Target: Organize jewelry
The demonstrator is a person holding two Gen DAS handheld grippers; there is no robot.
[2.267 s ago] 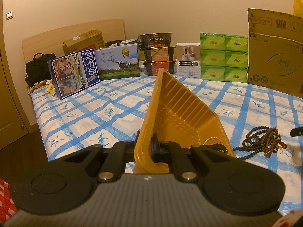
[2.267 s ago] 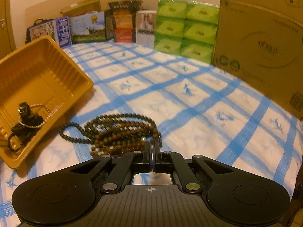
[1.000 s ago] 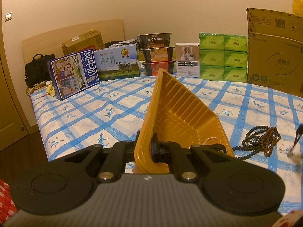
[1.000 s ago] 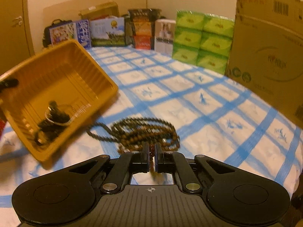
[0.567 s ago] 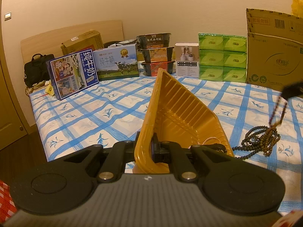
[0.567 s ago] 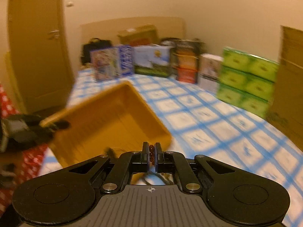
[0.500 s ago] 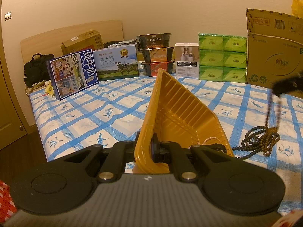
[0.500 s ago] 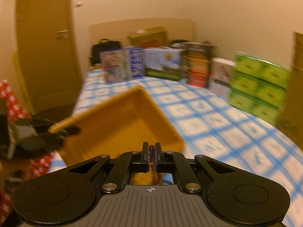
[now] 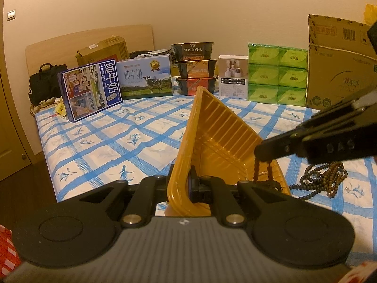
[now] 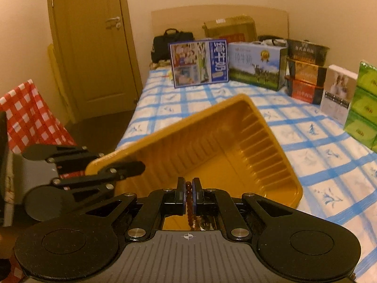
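Left tongs (image 9: 188,184) clamped shut on yellow tray (image 9: 212,136) rim, tilting it up off the bed (image 9: 106,141) as a chute; right tongs (image 10: 187,194) pinched tight on brown bead string (image 10: 188,202) over tray, remaining beads (image 9: 322,179) beside it.

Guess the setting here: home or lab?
Likely a home bedroom used for storage: a bed with a blue-checked sheet, a wooden headboard against the wall, a room door, and stacked grocery cartons.
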